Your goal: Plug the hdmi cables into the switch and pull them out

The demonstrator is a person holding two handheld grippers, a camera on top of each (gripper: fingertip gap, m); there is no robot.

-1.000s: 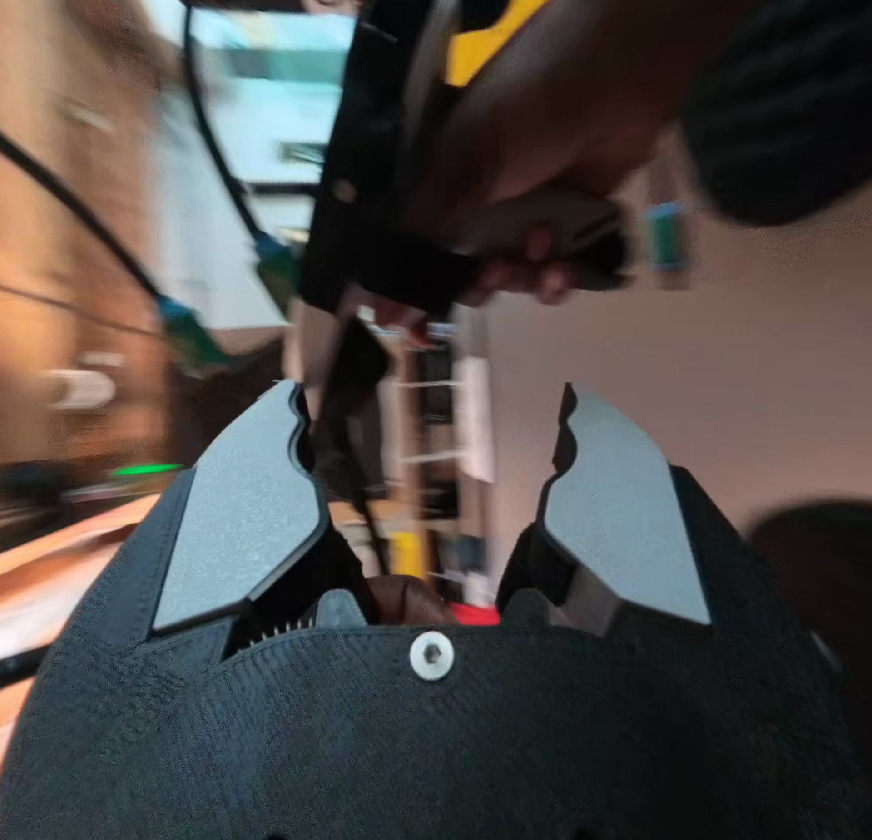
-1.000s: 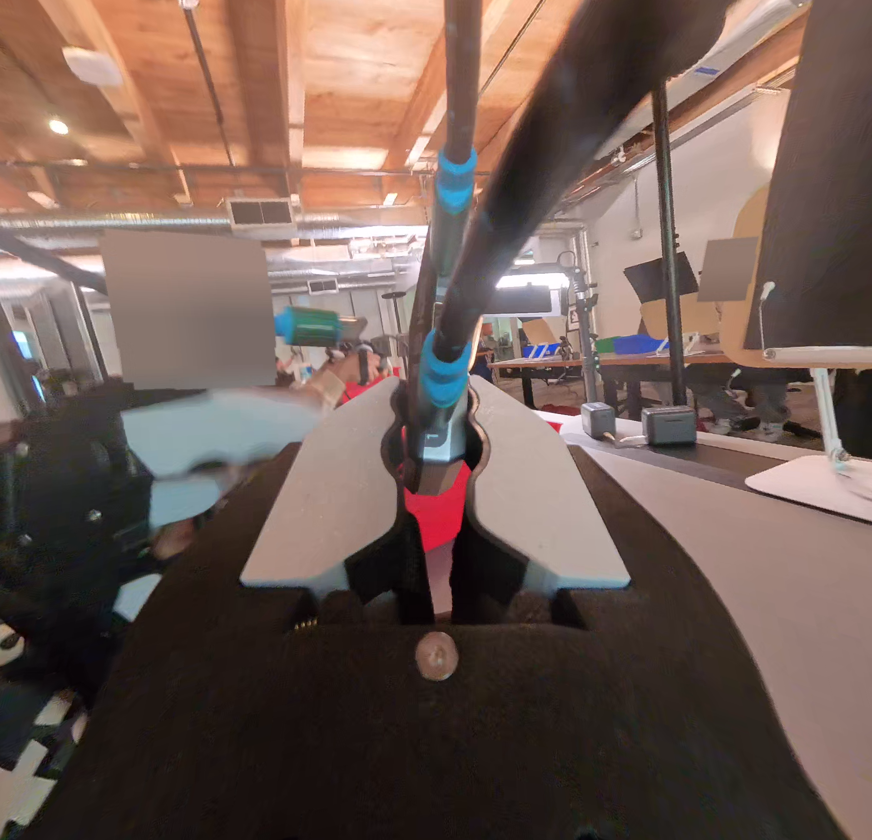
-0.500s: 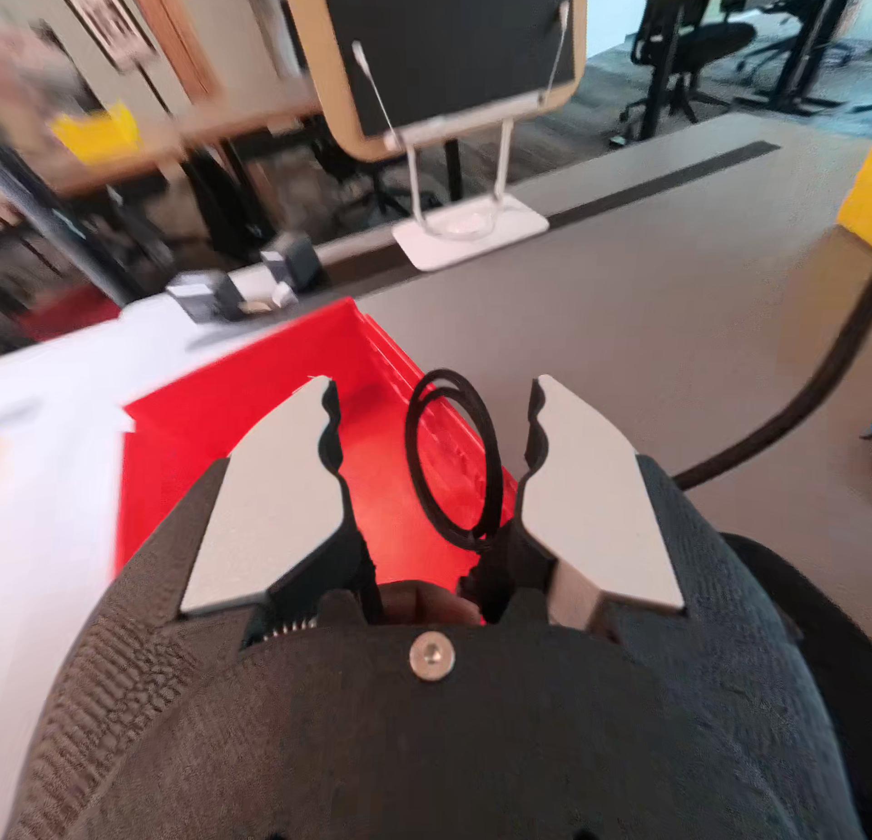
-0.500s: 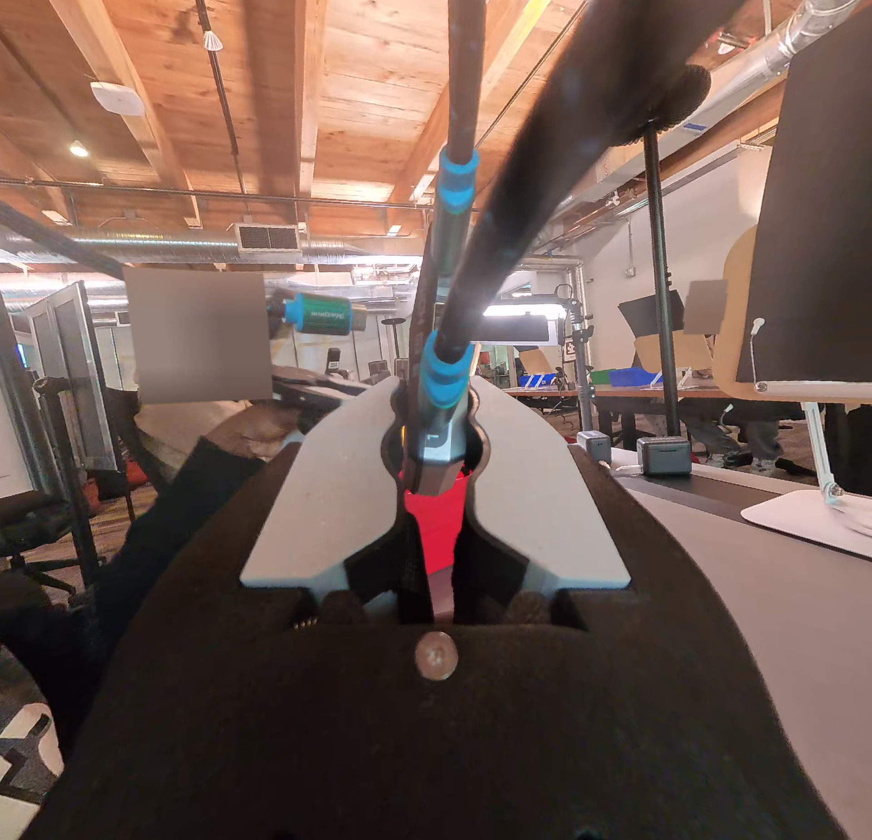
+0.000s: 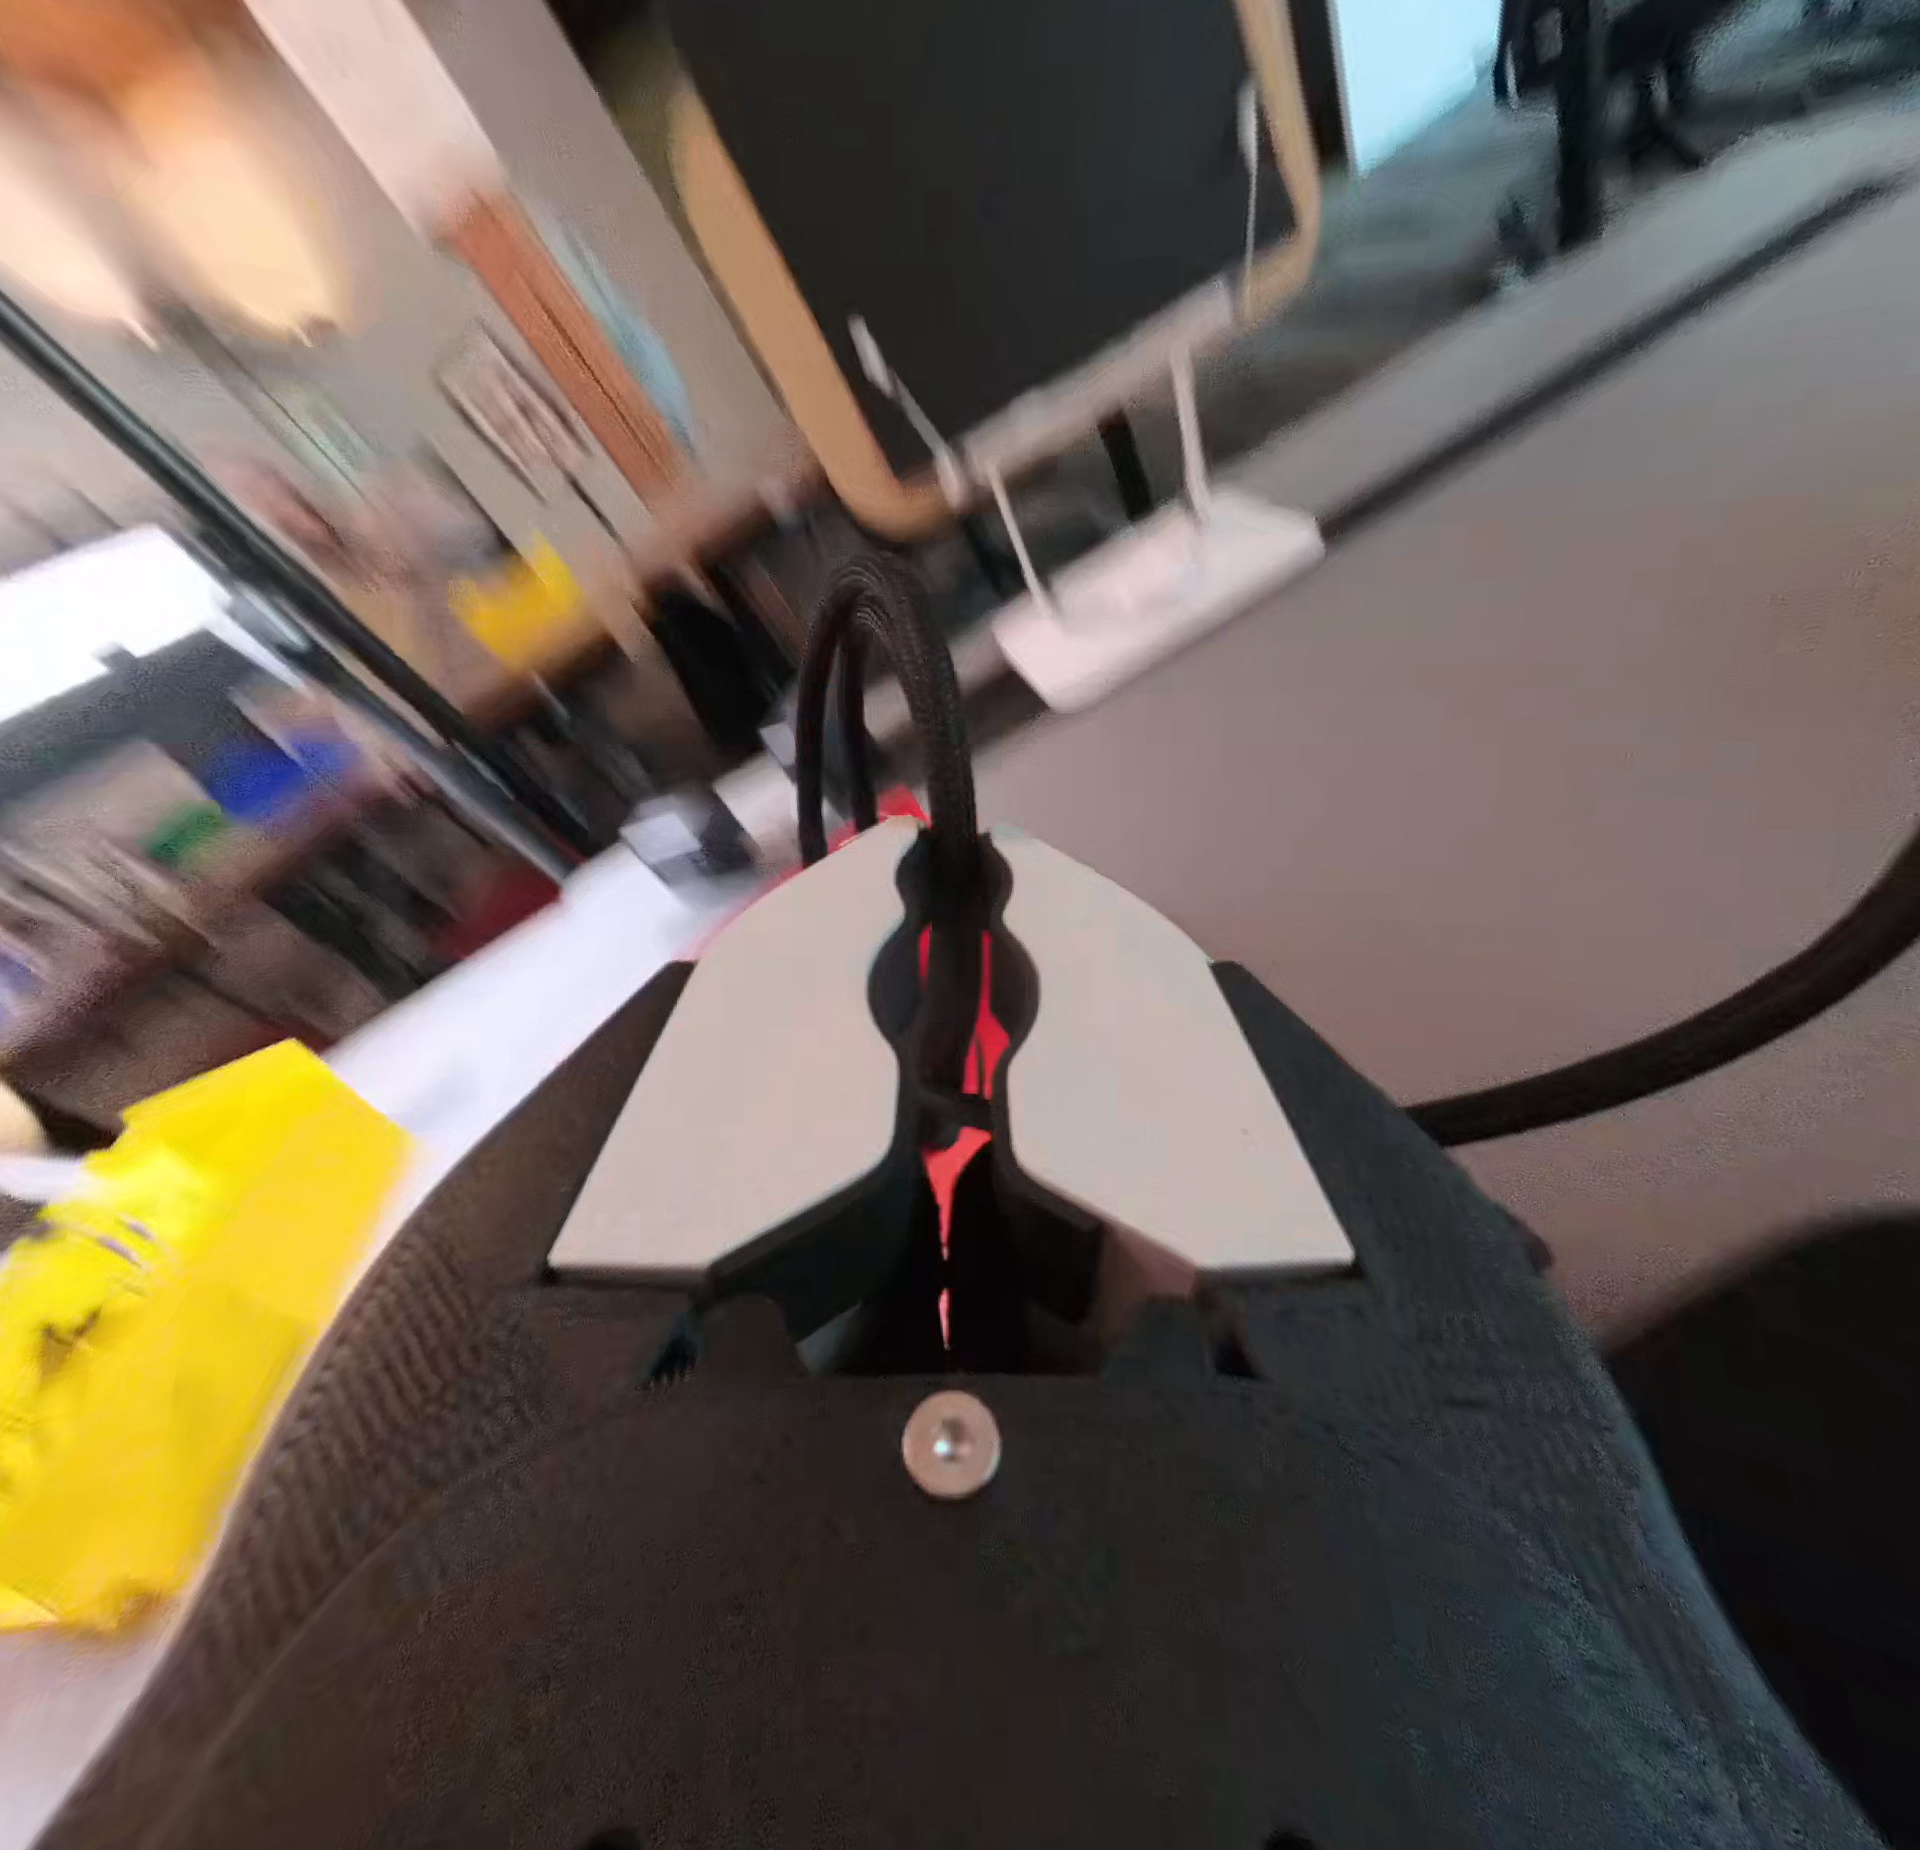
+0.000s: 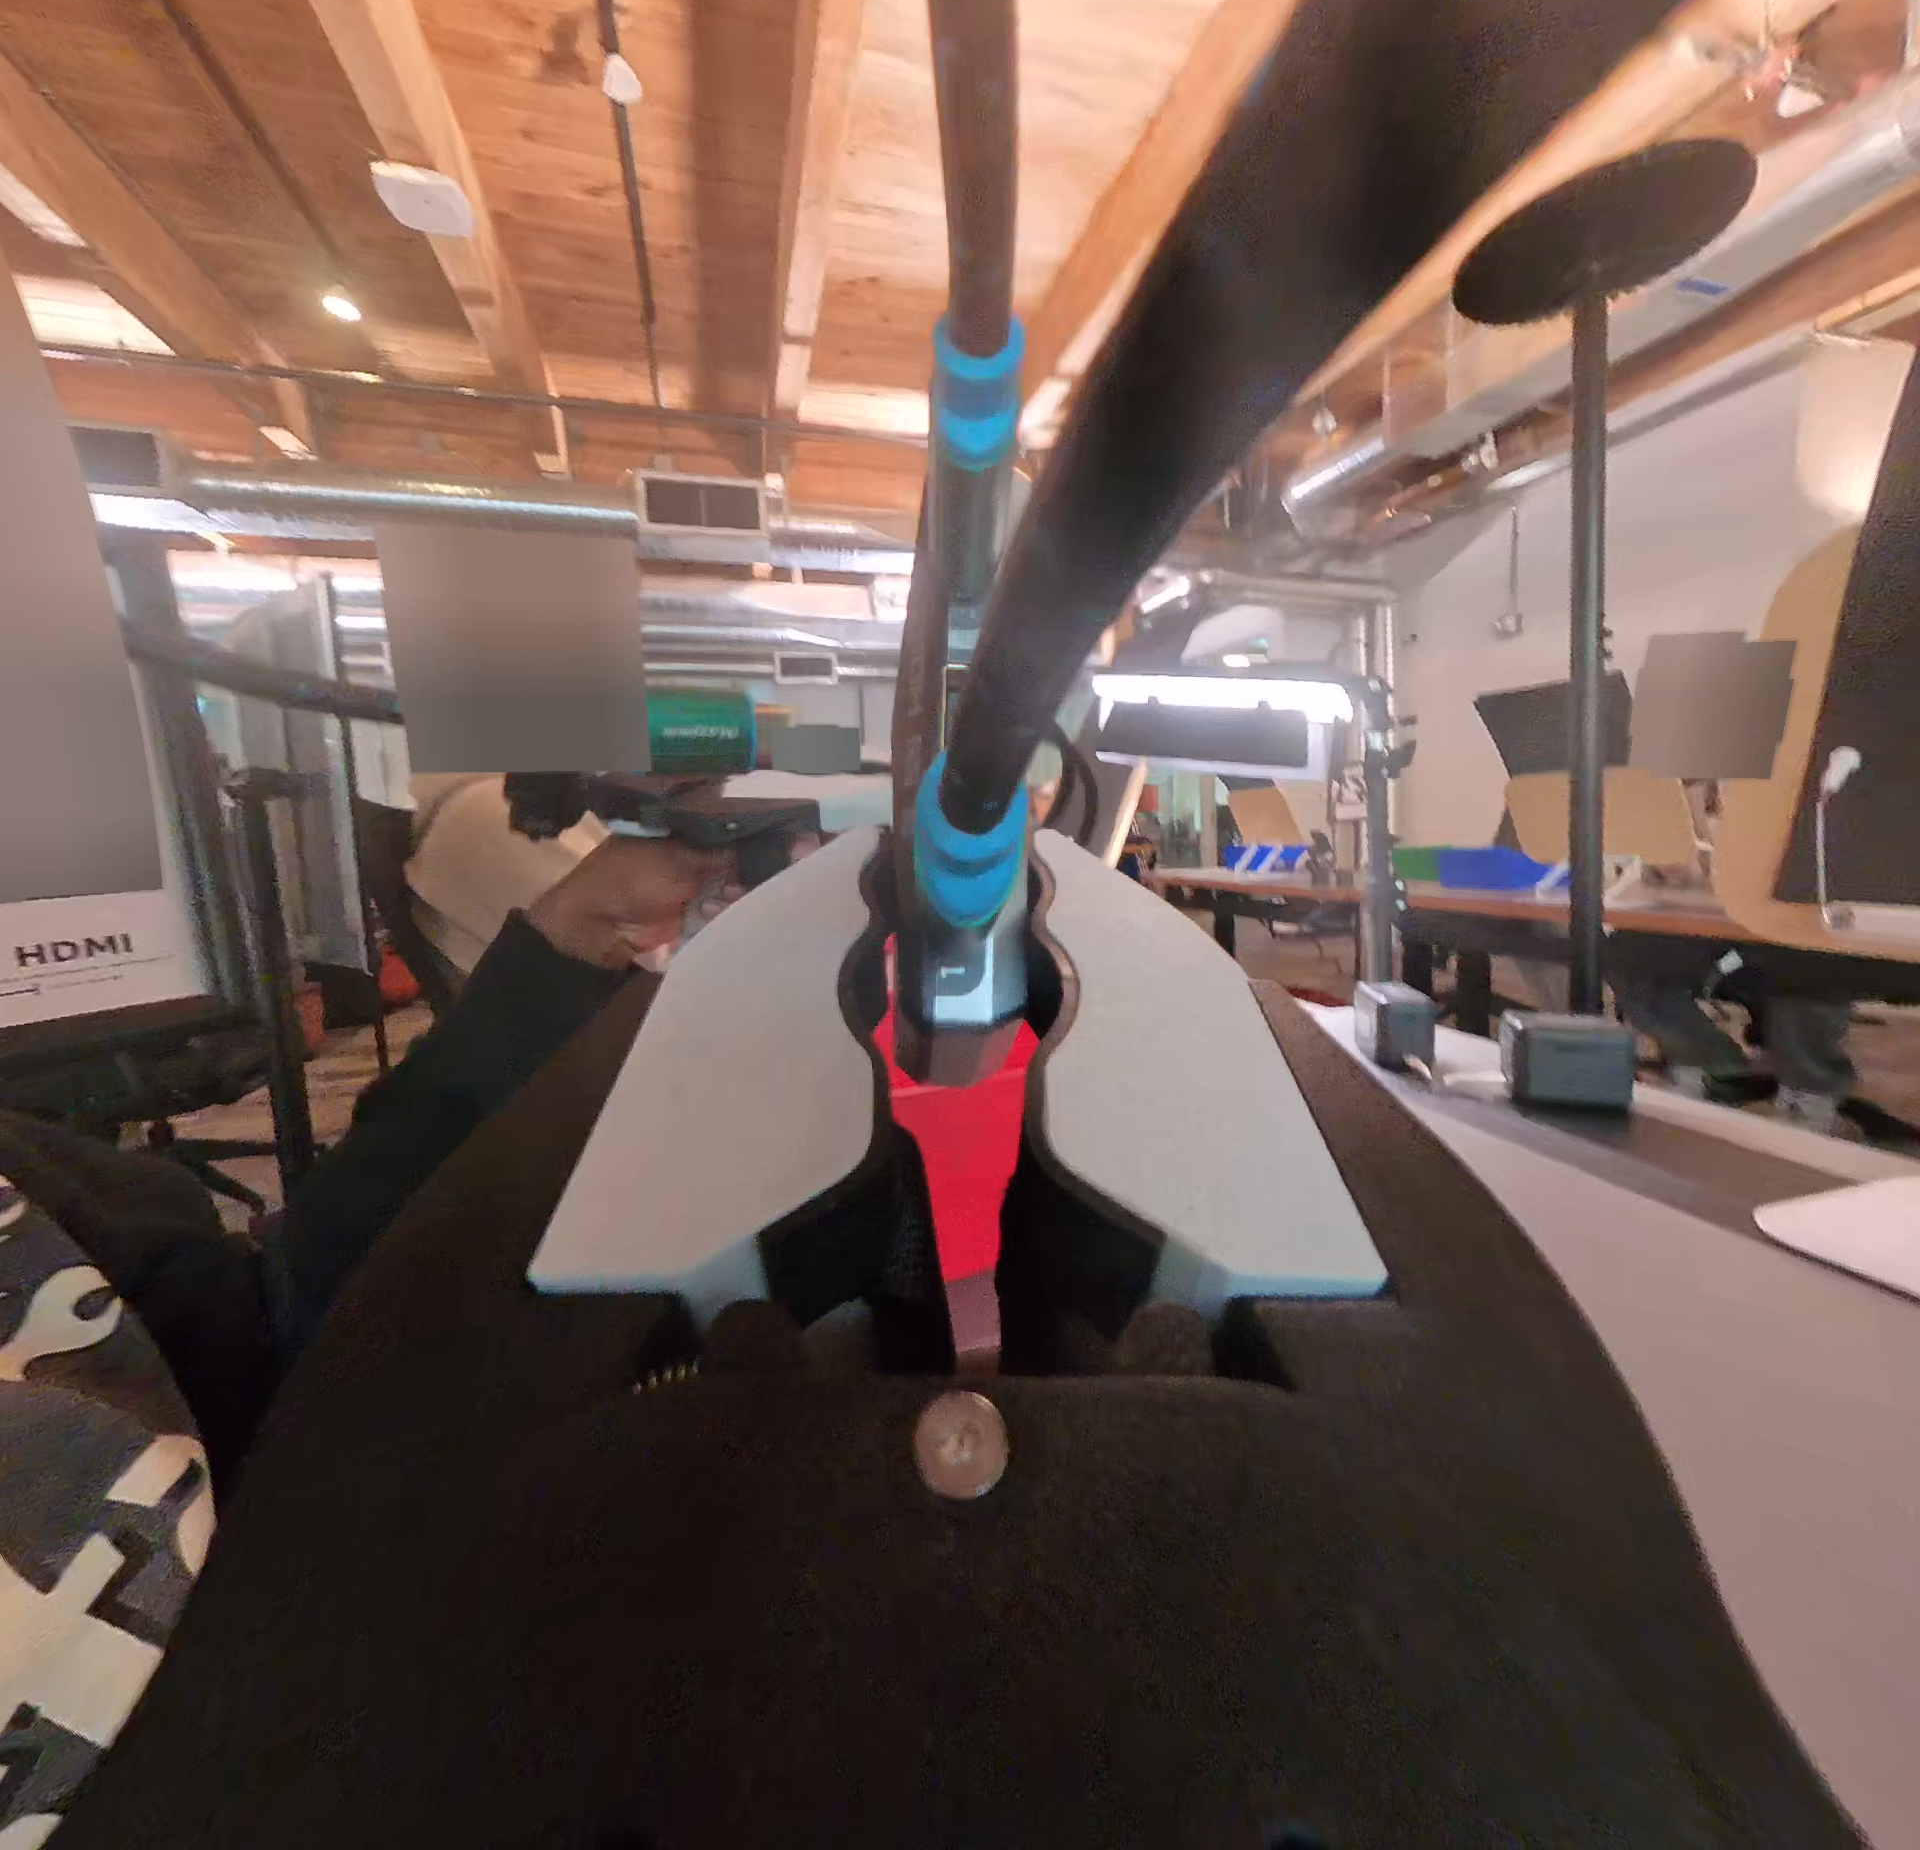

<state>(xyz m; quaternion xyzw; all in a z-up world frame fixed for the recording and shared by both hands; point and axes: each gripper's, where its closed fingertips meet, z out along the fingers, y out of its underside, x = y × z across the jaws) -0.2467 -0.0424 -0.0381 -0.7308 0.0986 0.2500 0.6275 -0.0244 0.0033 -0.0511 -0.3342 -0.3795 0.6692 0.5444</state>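
The biggest change was on the left. Half a second earlier the left gripper [image 5: 948, 870] had its jaws spread above the red bin [image 5: 961, 1062], a loop of thin black cable standing between them. Now the jaws were pressed together on that cable [image 5: 940, 761], which rose in a braided loop above the fingertips. The view was smeared with motion and tilted, so the gripper was likely being lifted or swung just then. The bin showed only as a red sliver through the gap between the fingers. A thicker cable [image 5: 1683, 1042] curved across the grey table [image 5: 1558, 709] to the right.

The right gripper [image 6: 954, 850] had hardly changed over the past second. Its jaws were pinching the grey plug [image 6: 961, 979] of an HDMI cable, blue collar just above the fingertips, cable [image 6: 1164, 450] running up and out of view. A second plug with a blue collar [image 6: 975, 403] hung behind it. The red bin [image 6: 961, 1125] lay beyond the fingertips.

So both grippers now held cable, which I judge to be gathering up or sorting rather than plugging in. No switch could be seen in either view, so whether the pulling-out was done could not be told.
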